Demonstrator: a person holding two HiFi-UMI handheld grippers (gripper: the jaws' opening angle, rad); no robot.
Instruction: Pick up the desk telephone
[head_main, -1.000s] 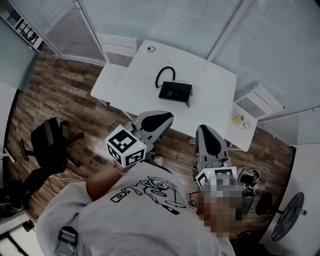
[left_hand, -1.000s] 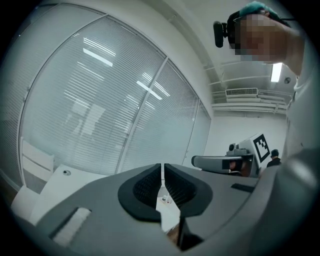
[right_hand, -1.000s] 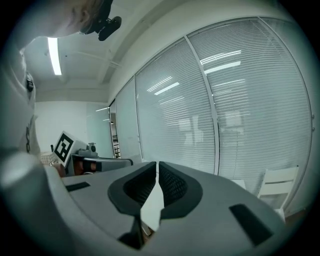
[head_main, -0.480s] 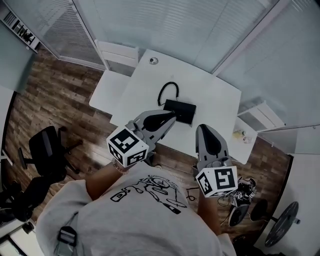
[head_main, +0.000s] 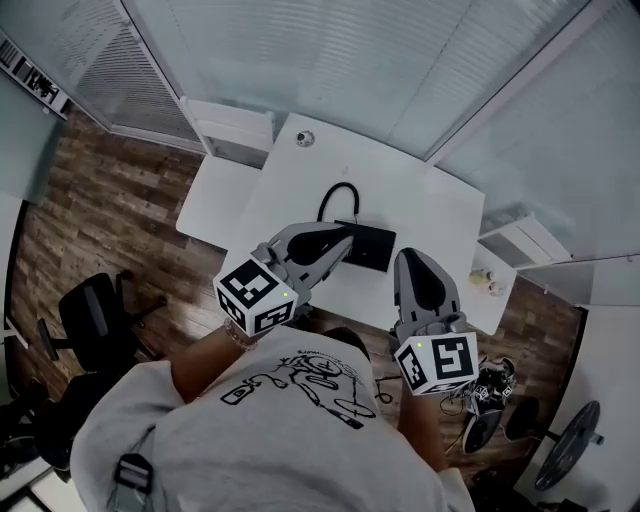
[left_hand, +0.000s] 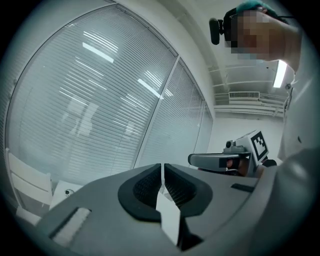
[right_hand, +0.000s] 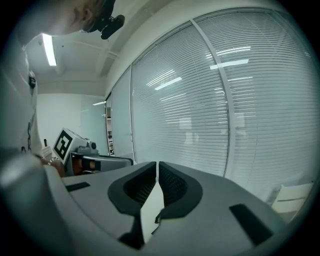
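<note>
The black desk telephone (head_main: 374, 246) lies on the white desk (head_main: 300, 190) near its front edge, its black cord (head_main: 335, 195) looping toward the window. In the head view my left gripper (head_main: 343, 236) is shut and empty, and its tip overlaps the phone's left end. My right gripper (head_main: 408, 260) is also shut and empty, just right of the phone at the desk's front edge. Neither gripper view shows the phone: the left gripper (left_hand: 162, 172) and the right gripper (right_hand: 157, 172) both face the window blinds, jaws closed together.
A small round thing (head_main: 305, 138) sits at the desk's far left corner. A lower white side table (head_main: 212, 195) adjoins the desk on the left, and a white shelf (head_main: 495, 275) stands at the right. An office chair (head_main: 90, 310) is on the wood floor; shoes (head_main: 490, 385) lie at right.
The desk and telephone have come closer as the person stepped forward. Both grippers, still shut, now reach the desk's front edge beside the phone.
</note>
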